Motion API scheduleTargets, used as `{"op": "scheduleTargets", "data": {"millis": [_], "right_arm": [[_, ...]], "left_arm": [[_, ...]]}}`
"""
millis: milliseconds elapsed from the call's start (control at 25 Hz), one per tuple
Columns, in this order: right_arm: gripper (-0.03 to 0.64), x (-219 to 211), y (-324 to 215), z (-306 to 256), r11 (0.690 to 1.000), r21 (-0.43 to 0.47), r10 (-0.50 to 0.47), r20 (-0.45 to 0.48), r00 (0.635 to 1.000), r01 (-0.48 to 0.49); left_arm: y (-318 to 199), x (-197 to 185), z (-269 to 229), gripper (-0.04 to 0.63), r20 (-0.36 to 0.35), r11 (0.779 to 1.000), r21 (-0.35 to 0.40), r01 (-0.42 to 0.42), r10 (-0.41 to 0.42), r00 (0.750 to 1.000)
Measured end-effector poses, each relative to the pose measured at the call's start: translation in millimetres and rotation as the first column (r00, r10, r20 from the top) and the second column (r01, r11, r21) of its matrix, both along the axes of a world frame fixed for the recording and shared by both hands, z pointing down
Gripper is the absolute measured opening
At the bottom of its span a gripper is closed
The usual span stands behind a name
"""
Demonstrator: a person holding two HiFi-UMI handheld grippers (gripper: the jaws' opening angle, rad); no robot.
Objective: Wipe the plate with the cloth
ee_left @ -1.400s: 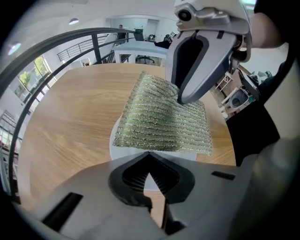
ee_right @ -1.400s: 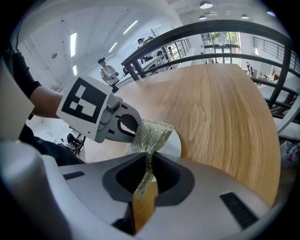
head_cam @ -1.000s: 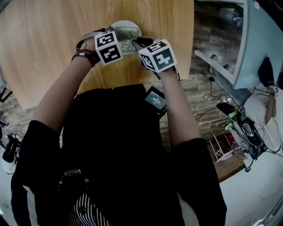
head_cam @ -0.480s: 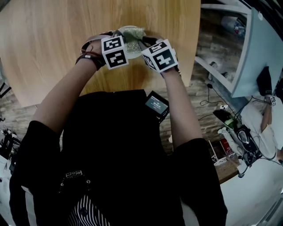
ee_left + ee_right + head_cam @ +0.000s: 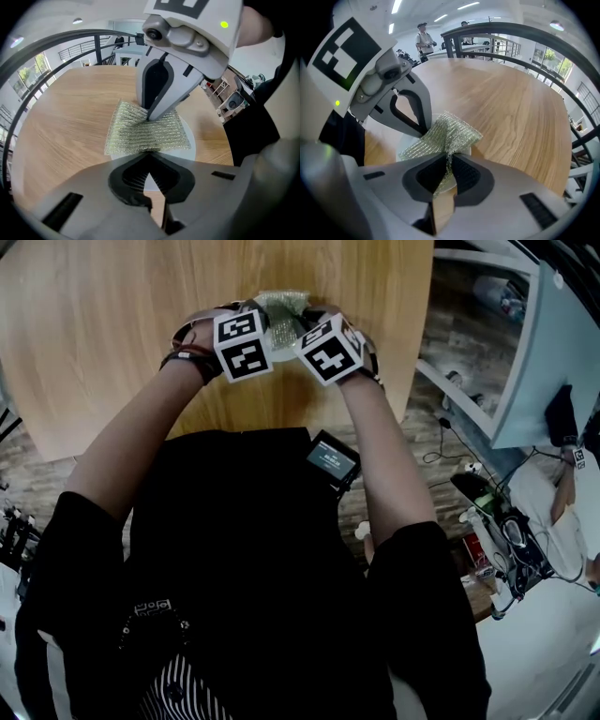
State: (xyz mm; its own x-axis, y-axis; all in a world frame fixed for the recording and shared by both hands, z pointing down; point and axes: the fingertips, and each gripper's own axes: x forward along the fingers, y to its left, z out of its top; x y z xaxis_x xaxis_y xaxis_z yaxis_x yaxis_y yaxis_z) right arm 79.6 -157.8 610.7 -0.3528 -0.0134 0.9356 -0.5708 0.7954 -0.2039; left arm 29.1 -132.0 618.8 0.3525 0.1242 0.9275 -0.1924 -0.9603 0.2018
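The round wooden bench [image 5: 103,334] spreads wide and bare beyond the plate [image 5: 396,139] and to its left, while the bench's curved edge runs close on the plate's near side, toward the person. A mesh cloth [image 5: 145,133] drapes over the plate, covering most of it and spilling past its rim. The left hand-held gripper [image 5: 150,177] is pressed together on the plate's near rim, and the right hand-held gripper [image 5: 450,171] pinches a raised fold of the cloth just above the plate.
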Motion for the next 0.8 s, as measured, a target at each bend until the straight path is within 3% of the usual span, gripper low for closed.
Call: {"op": "scheduleTargets", "data": {"millis": [320,640,800], "right_arm": [[0.043,-7,41,-5,0.99,-0.077,0.119,0.016,0.993,-0.117],[0.043,-4,-5,-4,0.997,-0.045,-0.062,-0.014,0.998,0.061],[0.043,-3,-2,-3,0.998,-0.042,-0.052,-0.011,0.999,0.052]], "left_arm": [[-1,-5,-3,-0.005,0.003,0.999,0.035,-0.026,0.026,1.0],[-1,-4,-2,-0.005,0.007,0.997,0.04,-0.065,0.065,0.998],[0,-3,-1,-0.005,0.0,0.999,0.036,-0.03,0.03,1.0]]}}
